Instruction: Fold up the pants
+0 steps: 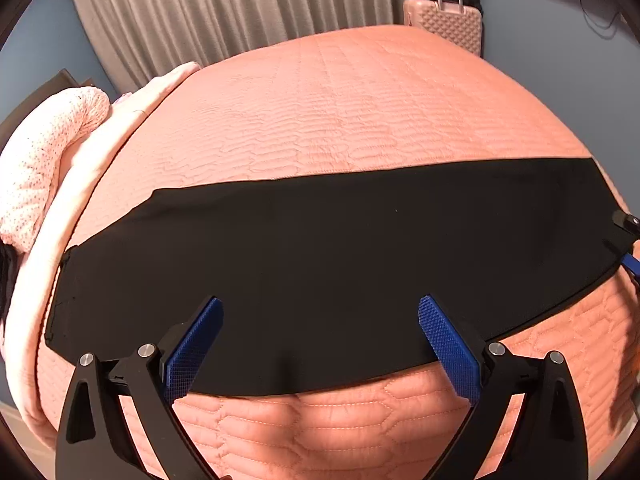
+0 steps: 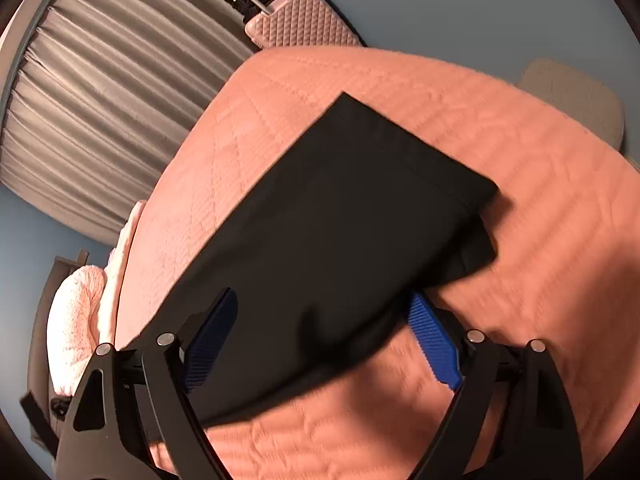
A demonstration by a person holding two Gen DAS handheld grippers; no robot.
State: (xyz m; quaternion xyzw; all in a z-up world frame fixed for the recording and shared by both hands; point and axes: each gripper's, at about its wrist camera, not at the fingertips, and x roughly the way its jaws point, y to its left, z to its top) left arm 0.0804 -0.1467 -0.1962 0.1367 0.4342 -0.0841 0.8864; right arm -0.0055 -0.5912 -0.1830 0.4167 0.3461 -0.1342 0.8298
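Observation:
Black pants lie flat as a long band across a salmon quilted bedspread. My left gripper is open, its blue pads spread wide just above the near edge of the pants, holding nothing. In the right wrist view the leg end of the pants lies between the fingers of my right gripper, which is open; the right blue pad sits partly under the fabric edge. The right gripper also shows at the right edge of the left wrist view.
A pink pillow and a pale folded blanket lie at the left of the bed. A pink suitcase stands beyond the far edge by grey curtains. A beige chair stands at the right.

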